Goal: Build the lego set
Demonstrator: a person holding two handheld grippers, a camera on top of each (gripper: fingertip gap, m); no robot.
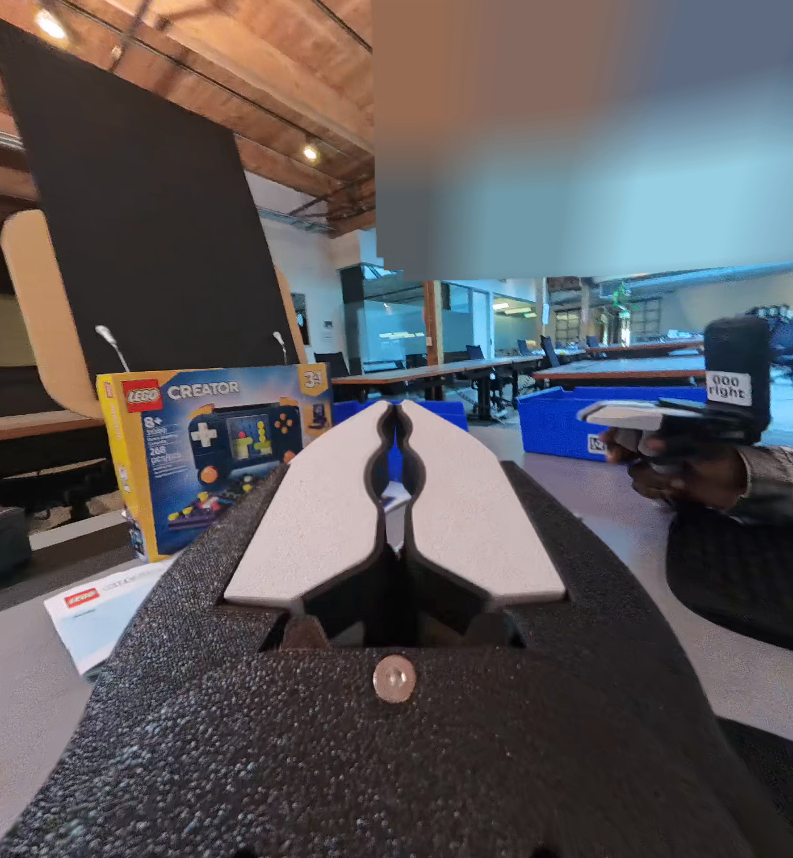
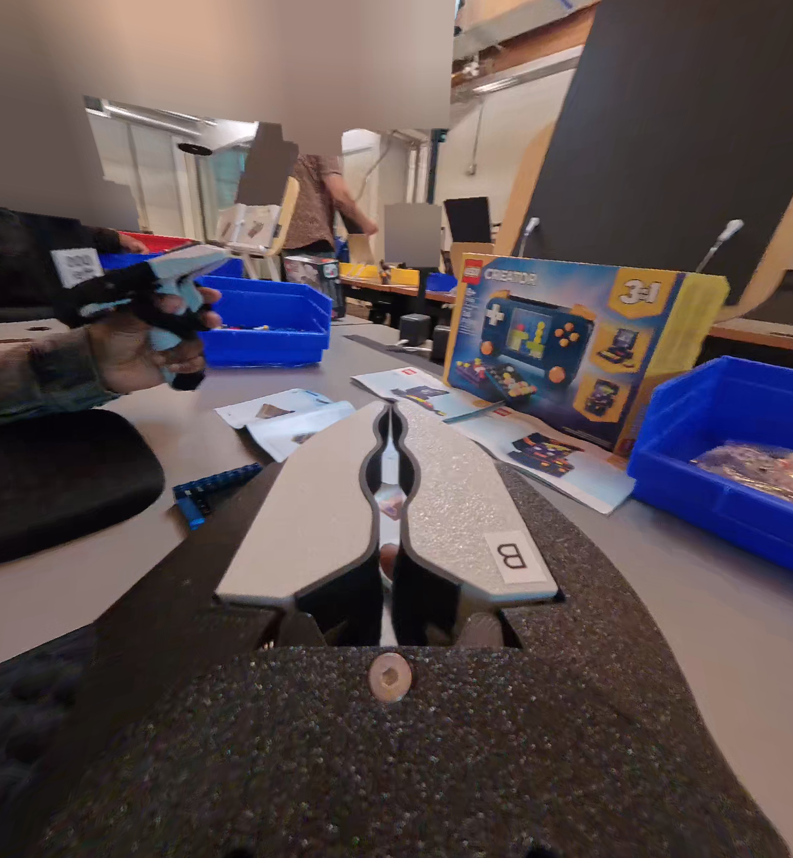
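Both the left gripper (image 1: 395, 406) and the right gripper (image 2: 390, 406) hover over the table (image 2: 246, 548) with fingers clenched on nothing, seemingly; toy box (image 2: 571, 343) and booklets (image 2: 287, 418) lie ahead.

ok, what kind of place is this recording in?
Likely an open-plan office used as a workshop bench: rows of long desks with office chairs behind, a grey table holding blue parts bins, and a brick-toy set box with instruction booklets.
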